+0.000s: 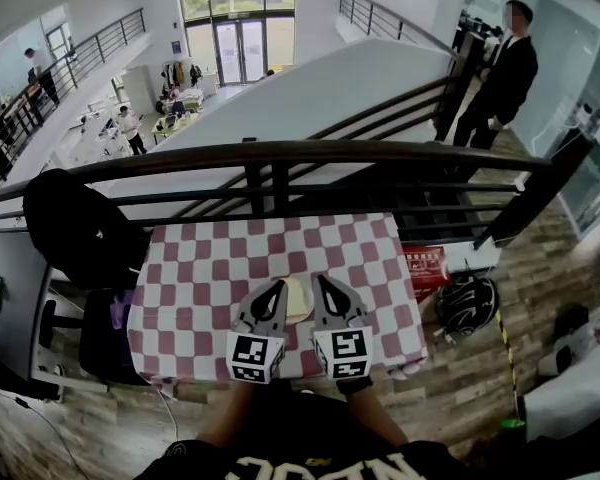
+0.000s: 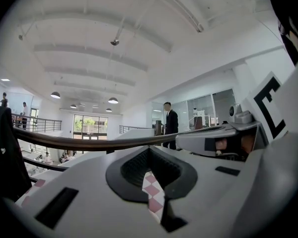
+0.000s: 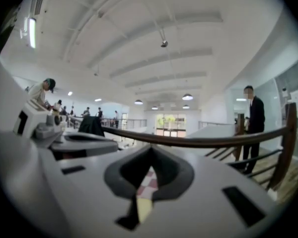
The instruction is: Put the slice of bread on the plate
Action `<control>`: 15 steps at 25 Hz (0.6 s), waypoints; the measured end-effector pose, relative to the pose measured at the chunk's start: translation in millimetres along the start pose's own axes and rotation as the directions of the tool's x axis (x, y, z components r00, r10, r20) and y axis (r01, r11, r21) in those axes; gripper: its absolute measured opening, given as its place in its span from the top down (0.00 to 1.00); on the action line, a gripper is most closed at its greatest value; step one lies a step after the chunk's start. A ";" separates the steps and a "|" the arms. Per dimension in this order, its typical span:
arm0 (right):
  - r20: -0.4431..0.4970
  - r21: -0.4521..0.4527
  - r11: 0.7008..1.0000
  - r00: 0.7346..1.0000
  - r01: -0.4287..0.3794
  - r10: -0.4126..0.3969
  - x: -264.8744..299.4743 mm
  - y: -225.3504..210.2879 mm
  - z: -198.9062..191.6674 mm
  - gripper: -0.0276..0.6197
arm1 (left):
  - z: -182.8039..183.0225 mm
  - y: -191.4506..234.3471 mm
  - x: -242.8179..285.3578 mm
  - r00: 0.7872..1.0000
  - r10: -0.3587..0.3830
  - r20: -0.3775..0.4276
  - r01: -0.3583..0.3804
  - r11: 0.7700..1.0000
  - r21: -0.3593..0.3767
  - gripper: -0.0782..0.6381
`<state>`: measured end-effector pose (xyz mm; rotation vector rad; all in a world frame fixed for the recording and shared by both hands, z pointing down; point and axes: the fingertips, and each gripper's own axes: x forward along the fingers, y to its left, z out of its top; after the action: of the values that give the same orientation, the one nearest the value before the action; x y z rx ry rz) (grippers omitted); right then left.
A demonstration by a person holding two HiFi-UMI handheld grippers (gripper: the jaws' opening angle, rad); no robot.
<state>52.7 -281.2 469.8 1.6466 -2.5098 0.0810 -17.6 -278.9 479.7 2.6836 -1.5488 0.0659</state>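
In the head view both grippers hang side by side above the red-and-white checked table point(image 1: 195, 278), near its front edge. My left gripper point(image 1: 278, 285) has its jaws together with nothing in them. My right gripper point(image 1: 321, 280) is likewise shut and empty. A pale yellow slice of bread point(image 1: 298, 299) lies on the cloth, seen in the gap between the two grippers. I cannot make out a plate under it. The left gripper point(image 2: 149, 149) looks level over the railing, with only checked cloth showing through its jaws. Below the right gripper point(image 3: 150, 148) the pale bread point(image 3: 144, 208) shows.
A dark railing point(image 1: 280, 153) runs along the table's far side. A black jacket point(image 1: 75, 223) hangs over a chair on the left. A red box point(image 1: 425, 266) and a black helmet point(image 1: 467, 304) sit to the right of the table. A person in a dark suit point(image 1: 502, 73) stands far right.
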 end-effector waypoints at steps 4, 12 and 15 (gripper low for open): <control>0.008 -0.007 1.000 1.000 0.011 -0.011 -7.5 -0.6 0.8 0.93 | 3.7 -5.7 -2.2 1.000 -0.012 0.011 0.012 1.000 0.009 0.86; 0.024 -0.002 0.997 0.997 0.074 -0.073 -17.0 -21.7 -4.4 0.93 | 3.4 -17.4 -2.5 0.999 -0.037 0.020 0.037 0.999 0.006 0.86; 0.017 0.007 0.996 0.996 0.090 -0.091 -21.3 -28.0 -8.9 0.93 | -1.6 -23.8 -2.5 0.999 -0.046 0.006 0.046 0.999 0.008 0.86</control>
<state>87.4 -271.9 474.6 1.7683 -2.4455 0.0659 1.7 -264.7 480.8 2.7262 -1.4912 0.0627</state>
